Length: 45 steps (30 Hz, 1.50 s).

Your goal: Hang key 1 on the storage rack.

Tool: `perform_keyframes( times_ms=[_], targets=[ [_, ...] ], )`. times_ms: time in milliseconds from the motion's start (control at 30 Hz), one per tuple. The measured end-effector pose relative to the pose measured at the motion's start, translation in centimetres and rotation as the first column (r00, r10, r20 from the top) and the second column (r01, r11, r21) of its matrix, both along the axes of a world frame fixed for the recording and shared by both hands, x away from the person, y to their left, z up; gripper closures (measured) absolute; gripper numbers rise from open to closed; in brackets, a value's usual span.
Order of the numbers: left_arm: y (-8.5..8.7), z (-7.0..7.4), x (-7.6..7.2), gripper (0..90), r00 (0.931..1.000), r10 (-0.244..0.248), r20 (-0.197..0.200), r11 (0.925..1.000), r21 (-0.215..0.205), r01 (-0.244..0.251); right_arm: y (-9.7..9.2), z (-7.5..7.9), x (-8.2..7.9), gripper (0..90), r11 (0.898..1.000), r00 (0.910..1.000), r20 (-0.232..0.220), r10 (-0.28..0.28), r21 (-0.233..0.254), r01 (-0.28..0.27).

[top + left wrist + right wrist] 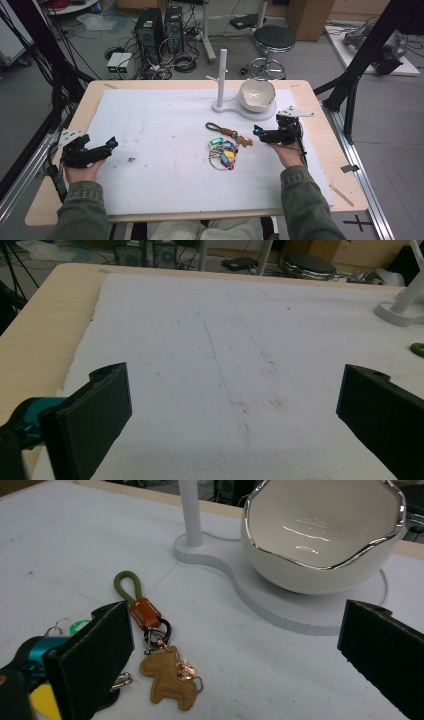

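While the left hand-held gripper (111,145) rests wide open on the table (60,165), the right hand-held gripper (256,132) gapes just beside the keychain (160,660).

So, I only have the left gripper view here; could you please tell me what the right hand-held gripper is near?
Observer: The right hand-held gripper is open, with its jaws pointing at a horse keychain.
Operator: Thank you. Is there anything beyond it?
Observer: Yes, an empty white bowl sits on the stand base.
Operator: Are there any other keys?
Observer: A bunch of coloured key tags lies beside the horse keychain, nearer the person.
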<state>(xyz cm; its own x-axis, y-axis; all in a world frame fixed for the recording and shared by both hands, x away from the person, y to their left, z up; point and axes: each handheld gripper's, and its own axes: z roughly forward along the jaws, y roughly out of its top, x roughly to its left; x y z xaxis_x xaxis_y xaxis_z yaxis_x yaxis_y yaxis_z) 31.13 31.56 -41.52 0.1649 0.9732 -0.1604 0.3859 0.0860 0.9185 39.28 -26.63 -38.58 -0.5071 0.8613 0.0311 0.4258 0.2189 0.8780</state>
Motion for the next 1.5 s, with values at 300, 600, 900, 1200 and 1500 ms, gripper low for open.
perform_keyframes(
  times_ms=[300,600,900,1200,1500],
  targets=[
    [0.0,0.0,0.0,1.7,1.0000,-0.002,0.001,1.0000,-0.001,0.002,1.0,0.4,0.9,0.5,1.000,0.9995,-0.015,0.028,-0.012,-0.028],
    [0.1,0.1,-0.1,1.7,0.9998,0.008,0.020,1.0000,0.001,-0.008,2.5,0.5,2.3,0.5,0.996,0.9951,-0.066,0.074,-0.049,-0.077],
    [0.0,0.1,-0.1,1.7,0.9999,-0.002,0.014,1.0000,0.006,0.002,3.9,0.0,3.5,0.5,0.988,0.9855,-0.111,0.129,-0.069,-0.137],
    [0.1,0.0,0.0,1.7,0.9999,-0.003,0.013,1.0000,0.007,0.003,5.0,-0.4,4.8,0.5,0.982,0.9744,-0.160,0.158,-0.081,-0.172],
    [0.0,0.0,0.0,1.7,0.9999,-0.005,0.013,1.0000,0.007,0.005,7.3,-0.6,5.9,0.5,0.967,0.9589,-0.198,0.203,-0.115,-0.228]
  ],
)
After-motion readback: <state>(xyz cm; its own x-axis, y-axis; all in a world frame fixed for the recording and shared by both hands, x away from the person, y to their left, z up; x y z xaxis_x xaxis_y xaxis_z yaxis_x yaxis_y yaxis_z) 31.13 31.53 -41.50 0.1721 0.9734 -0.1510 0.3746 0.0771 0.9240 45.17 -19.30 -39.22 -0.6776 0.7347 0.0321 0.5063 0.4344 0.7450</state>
